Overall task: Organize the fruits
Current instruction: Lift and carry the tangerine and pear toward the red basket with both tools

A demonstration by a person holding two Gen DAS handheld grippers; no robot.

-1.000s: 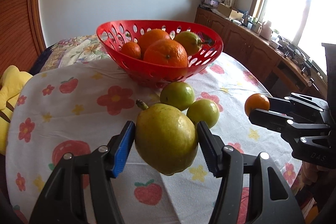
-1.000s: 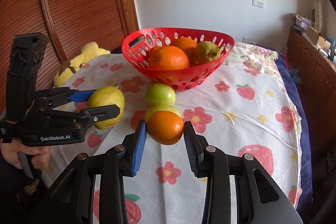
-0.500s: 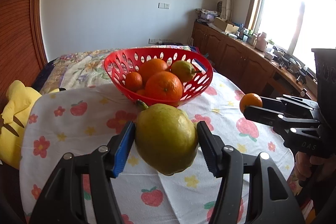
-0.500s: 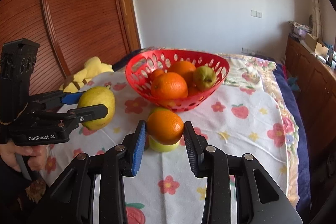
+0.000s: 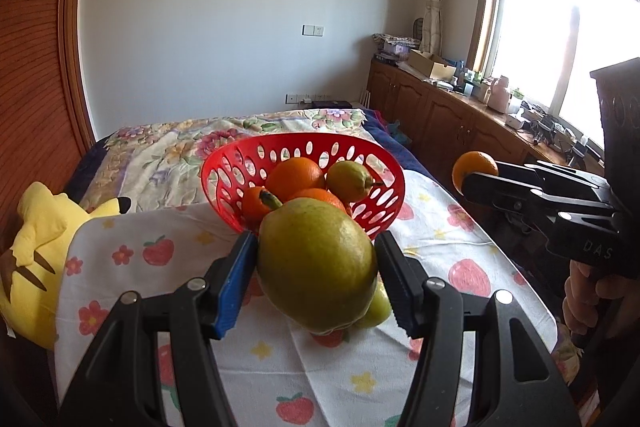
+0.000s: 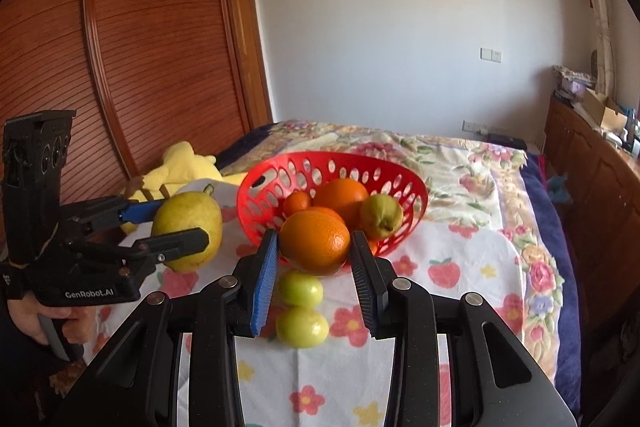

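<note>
My left gripper (image 5: 316,277) is shut on a large yellow-green pear (image 5: 316,263) and holds it in the air before the red basket (image 5: 224,171). My right gripper (image 6: 314,269) is shut on an orange (image 6: 315,242), also lifted, just short of the basket (image 6: 256,195). The basket holds oranges (image 6: 342,193) and a small pear (image 6: 380,215). Two green apples (image 6: 301,290) (image 6: 302,327) lie on the cloth below my right gripper. The left gripper with the pear (image 6: 188,231) shows at the left of the right wrist view. The right gripper with the orange (image 5: 474,169) shows at the right of the left wrist view.
The table wears a white cloth with strawberries and flowers (image 5: 432,223). A yellow plush toy (image 5: 36,251) lies at the table's left edge. A floral bedspread (image 6: 460,163) lies behind the basket. Wooden cabinets (image 5: 432,107) run along the right wall.
Both grippers have risen with their fruit and now sit higher over the table. The green apples have dropped below them in view.
</note>
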